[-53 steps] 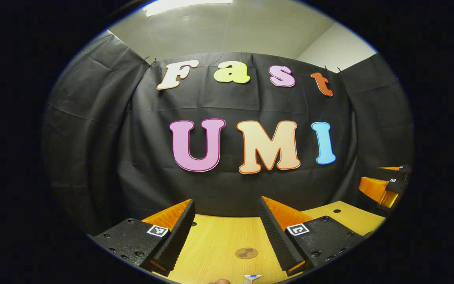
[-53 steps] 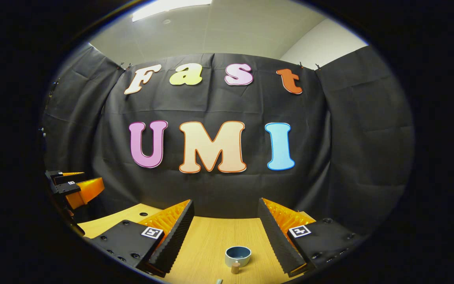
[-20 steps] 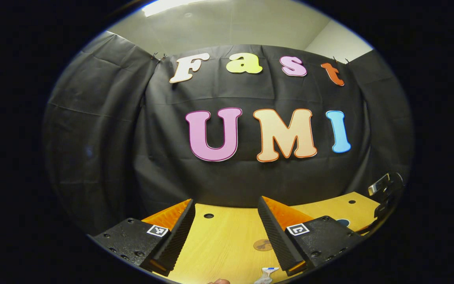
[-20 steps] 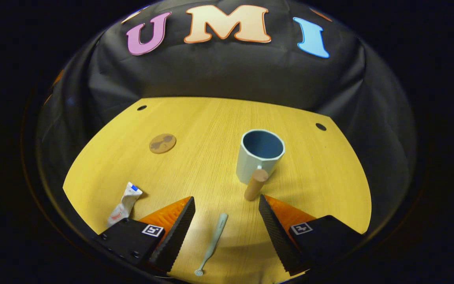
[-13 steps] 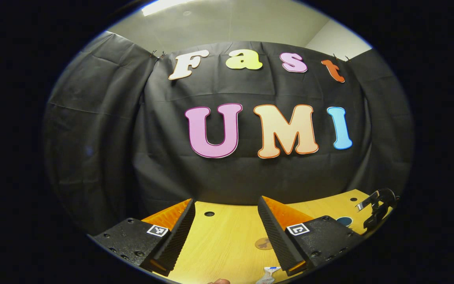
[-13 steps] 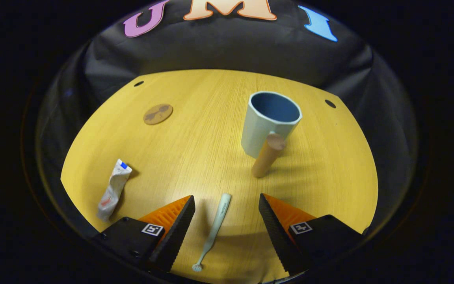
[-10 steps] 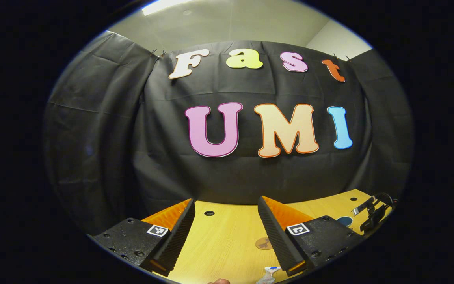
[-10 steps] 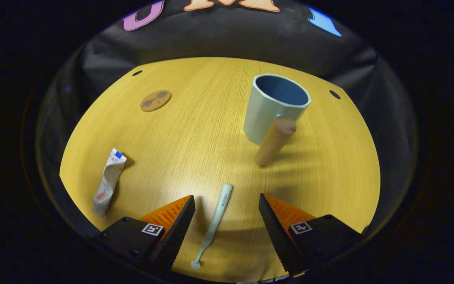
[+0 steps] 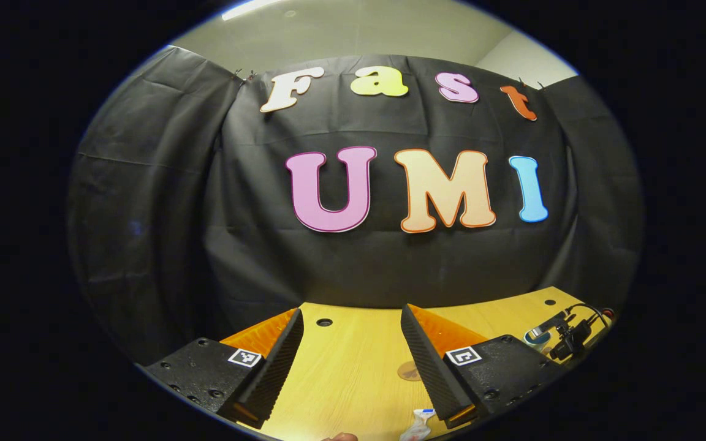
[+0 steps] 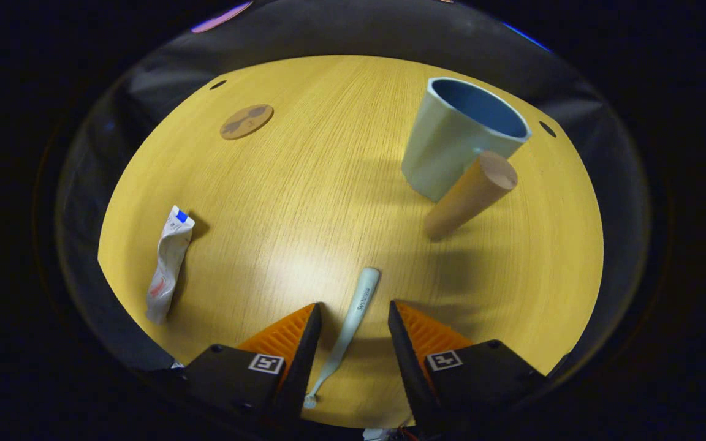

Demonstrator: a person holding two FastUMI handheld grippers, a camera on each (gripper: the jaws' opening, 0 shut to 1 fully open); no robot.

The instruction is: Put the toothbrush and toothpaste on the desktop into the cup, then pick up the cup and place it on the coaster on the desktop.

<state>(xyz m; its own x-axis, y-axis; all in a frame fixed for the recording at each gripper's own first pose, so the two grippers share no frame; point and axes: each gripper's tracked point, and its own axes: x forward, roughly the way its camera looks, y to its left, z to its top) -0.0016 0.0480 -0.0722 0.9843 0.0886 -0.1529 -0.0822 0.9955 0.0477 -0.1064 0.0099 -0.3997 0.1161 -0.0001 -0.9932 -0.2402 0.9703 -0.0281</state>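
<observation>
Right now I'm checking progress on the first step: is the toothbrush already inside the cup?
No, the toothbrush lies flat on the desktop between the right gripper's fingers, apart from the cup.

I'm in a recording booth: black cloth wall [image 9: 144, 202], plain ceiling [image 9: 353, 30], wooden desk [image 10: 304, 202] with cable holes.

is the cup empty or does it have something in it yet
Empty: the cup shows a bare blue interior; the toothbrush and toothpaste lie on the desktop.
</observation>
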